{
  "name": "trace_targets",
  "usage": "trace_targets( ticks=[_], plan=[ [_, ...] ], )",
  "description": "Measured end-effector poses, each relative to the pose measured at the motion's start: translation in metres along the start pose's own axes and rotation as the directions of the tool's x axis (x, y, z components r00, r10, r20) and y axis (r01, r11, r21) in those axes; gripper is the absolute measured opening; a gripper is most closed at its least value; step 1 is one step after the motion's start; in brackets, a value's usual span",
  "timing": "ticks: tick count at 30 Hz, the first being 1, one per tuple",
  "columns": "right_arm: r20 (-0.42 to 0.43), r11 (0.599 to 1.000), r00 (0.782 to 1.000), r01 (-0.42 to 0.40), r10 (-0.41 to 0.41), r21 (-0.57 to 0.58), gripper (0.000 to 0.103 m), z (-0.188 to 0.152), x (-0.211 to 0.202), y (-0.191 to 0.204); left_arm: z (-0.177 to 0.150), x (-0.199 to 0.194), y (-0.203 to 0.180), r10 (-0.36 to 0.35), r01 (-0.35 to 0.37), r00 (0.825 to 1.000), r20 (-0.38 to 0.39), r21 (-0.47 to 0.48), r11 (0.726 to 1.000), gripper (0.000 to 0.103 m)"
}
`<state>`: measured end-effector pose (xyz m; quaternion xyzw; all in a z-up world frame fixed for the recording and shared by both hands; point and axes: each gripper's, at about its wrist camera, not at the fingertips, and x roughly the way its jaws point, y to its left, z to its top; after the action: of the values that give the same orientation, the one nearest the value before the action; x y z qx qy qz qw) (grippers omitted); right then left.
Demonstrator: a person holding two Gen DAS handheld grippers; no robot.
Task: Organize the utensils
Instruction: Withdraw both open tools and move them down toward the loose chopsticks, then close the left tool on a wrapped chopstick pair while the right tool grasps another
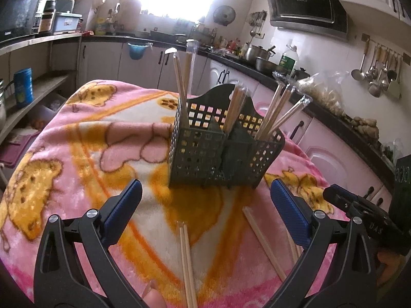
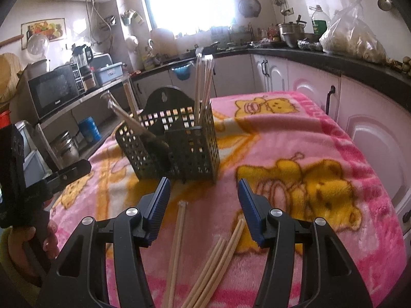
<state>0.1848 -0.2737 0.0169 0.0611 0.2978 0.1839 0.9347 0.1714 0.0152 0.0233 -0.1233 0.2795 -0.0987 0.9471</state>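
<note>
**Loose chopsticks, awaiting sorting**

Item: pale, slender wooden chopsticks (image 2: 215, 264), lying loose on the pink cartoon-bear fleece blanket (image 2: 321, 138), directly beneath and between the jaws of the right gripper (image 2: 203, 197); jaws parted, empty. Left gripper (image 1: 205, 197): jaws wide, empty, another pair (image 1: 187, 261) just below. Destination: dark perforated plastic utensil caddy (image 1: 203, 151), ahead of both.

Handling: probably light, stiff, smooth, prone to rolling. Grip mid-shaft, across the bundle.

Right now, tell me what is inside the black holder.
The black holder holds upright chopsticks, several in clear wrappers, spread across its compartments. Their lower ends and the compartment floors are hidden behind the perforated walls.
</note>
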Motion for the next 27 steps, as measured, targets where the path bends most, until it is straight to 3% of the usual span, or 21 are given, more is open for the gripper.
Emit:
trace_targets(
  ticks=[3, 16, 27],
  plan=[
    [-0.020, 1.000, 1.000, -0.006, 0.006, -0.001, 0.052, -0.007, 0.001, 0.001, -0.005, 0.002, 0.000, 0.002, -0.002, 1.000, -0.017, -0.001, 1.000, 0.091],
    [-0.178, 1.000, 0.984, -0.020, 0.016, -0.021, 0.033, -0.037, 0.021, 0.008, -0.030, 0.009, 0.006, 0.019, -0.019, 0.994, -0.110, -0.006, 1.000, 0.091],
    [-0.303, 0.999, 0.953, 0.023, -0.030, -0.026, 0.031, -0.052, 0.048, 0.006, -0.051, 0.019, 0.011, 0.039, -0.042, 0.980, -0.194, -0.013, 0.999, 0.090]
  ],
)
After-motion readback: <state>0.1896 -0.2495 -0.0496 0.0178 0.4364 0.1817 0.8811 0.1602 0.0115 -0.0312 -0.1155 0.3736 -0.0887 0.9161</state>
